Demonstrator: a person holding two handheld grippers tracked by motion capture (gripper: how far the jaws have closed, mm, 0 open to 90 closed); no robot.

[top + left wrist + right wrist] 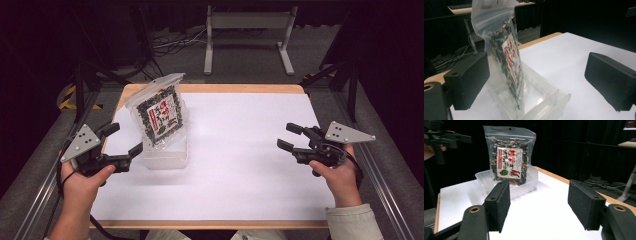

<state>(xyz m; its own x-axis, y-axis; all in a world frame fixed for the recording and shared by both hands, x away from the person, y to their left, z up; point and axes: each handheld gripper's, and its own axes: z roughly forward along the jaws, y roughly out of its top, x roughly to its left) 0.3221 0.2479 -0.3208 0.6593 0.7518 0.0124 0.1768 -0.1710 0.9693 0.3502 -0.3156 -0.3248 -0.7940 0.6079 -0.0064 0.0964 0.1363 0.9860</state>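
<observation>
A clear bag of dark snack mix with a red-and-white label (159, 112) stands upright in a clear plastic tray (167, 159) on the left half of the white table. My left gripper (126, 138) is open just left of the tray, with nothing between its pads. In the left gripper view the bag (504, 50) and tray (549, 97) sit close ahead, between the spread jaws of the left gripper (540, 81). My right gripper (285, 135) is open at the table's right side, far from the tray. In the right gripper view, the bag (509, 157) and tray (524, 186) stand beyond the right gripper (540, 205).
The white sheet (240, 150) covers a wooden tabletop with wide bare room in the middle and right. A grey metal stand (247, 30) and floor cables lie beyond the far edge. Dark rails run along both sides.
</observation>
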